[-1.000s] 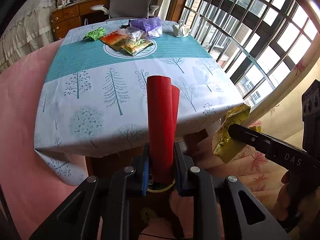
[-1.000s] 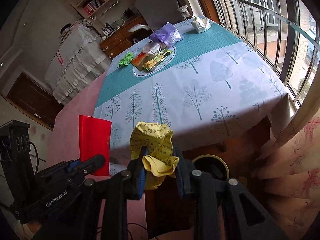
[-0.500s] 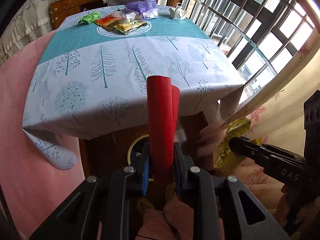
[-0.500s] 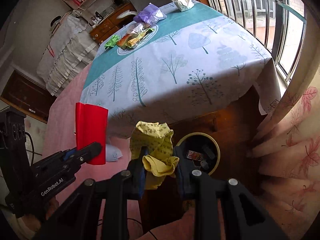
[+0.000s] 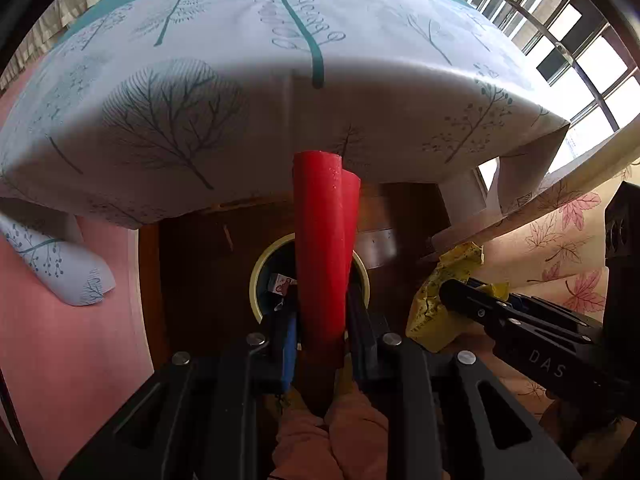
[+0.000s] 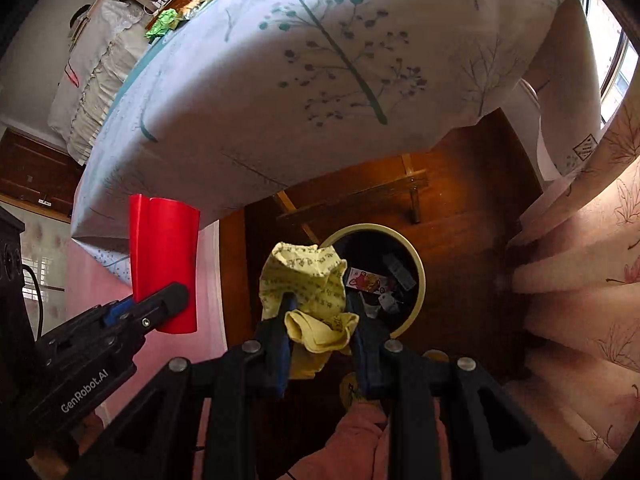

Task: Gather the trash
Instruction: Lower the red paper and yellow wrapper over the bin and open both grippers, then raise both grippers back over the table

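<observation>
My left gripper (image 5: 320,320) is shut on a folded red wrapper (image 5: 322,240), held upright in front of a round bin (image 5: 264,264) with a cream rim under the table. My right gripper (image 6: 320,312) is shut on a crumpled yellow wrapper (image 6: 308,280), just left of the bin's mouth (image 6: 416,256), which holds several scraps. The red wrapper (image 6: 164,260) and the left gripper (image 6: 160,304) show at the left of the right wrist view. The yellow wrapper (image 5: 440,300) and the right gripper (image 5: 452,292) show at the right of the left wrist view.
The table with a tree-print cloth (image 5: 240,80) overhangs the bin. More wrappers, among them a green one (image 6: 164,24), lie at its far end. A leaf-print curtain (image 6: 592,260) hangs to the right. A dark wooden panel (image 6: 460,208) stands behind the bin. The floor (image 5: 60,360) is pink.
Both grippers have dropped from above table height to below the table edge, closer to the bin. Each still holds its wrapper.
</observation>
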`<state>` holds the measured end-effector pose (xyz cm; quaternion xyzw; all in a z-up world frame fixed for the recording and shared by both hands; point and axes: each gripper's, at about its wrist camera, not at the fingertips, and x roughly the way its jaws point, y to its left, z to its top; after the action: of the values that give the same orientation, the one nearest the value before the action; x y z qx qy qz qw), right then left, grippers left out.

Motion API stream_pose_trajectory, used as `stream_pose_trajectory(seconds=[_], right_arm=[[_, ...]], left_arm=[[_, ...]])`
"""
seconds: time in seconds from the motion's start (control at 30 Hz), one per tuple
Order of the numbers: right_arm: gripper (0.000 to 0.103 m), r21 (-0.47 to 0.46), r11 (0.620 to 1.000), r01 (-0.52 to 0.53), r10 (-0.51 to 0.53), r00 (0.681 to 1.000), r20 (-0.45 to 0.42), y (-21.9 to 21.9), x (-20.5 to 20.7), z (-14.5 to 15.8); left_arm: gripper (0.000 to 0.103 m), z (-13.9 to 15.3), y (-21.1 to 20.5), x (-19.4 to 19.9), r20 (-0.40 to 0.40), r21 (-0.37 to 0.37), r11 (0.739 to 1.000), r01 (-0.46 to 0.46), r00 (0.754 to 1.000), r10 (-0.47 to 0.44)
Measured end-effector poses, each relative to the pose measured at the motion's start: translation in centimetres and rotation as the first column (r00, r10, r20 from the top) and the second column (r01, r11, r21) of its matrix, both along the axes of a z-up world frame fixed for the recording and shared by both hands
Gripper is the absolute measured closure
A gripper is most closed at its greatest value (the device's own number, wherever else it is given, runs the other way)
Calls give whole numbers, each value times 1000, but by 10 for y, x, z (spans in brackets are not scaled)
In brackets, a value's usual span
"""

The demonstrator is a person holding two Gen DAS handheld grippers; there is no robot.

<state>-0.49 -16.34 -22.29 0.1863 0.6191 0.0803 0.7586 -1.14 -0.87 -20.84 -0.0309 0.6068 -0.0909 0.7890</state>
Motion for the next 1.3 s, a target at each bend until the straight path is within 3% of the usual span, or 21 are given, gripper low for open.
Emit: stream_pose_trajectory(seconds=[0.3, 0.4, 0.5, 0.57, 0.6, 0.63, 0.73, 1.3], right_arm=[[76, -72, 997, -23, 15, 995, -98, 7, 25, -152], [75, -86, 996, -31, 20, 992, -128, 11, 29, -189], [72, -85, 996, -33, 20, 988, -154, 15, 32, -215], [61, -93, 995, -32, 16, 986, -169, 17, 33, -226], [47, -101, 994, -34, 16, 985, -174, 19, 35, -232], [42, -108, 994, -32, 12, 985, -174, 19, 35, -236], [39, -108, 994, -20, 2, 986, -164, 17, 35, -238], [38, -174, 984, -25, 10, 996, -83, 20, 34, -206]], left_arm=[[81, -151, -8, 21, -101, 12, 1000, -4, 995, 6], [77, -187, -4, 24, -129, 25, 999, -23, 991, 26], [67, -208, 1, 26, -124, 42, 998, -48, 991, 52], [46, -214, 3, 29, -120, 53, 997, -58, 991, 64], [32, -217, 4, 30, -112, 62, 996, -64, 991, 71], [25, -220, 5, 31, -100, 76, 994, -73, 992, 80], [9, -224, 10, 32, -83, 96, 992, -88, 992, 96], [6, -185, 31, 40, 2, 149, 977, -156, 988, 157]])
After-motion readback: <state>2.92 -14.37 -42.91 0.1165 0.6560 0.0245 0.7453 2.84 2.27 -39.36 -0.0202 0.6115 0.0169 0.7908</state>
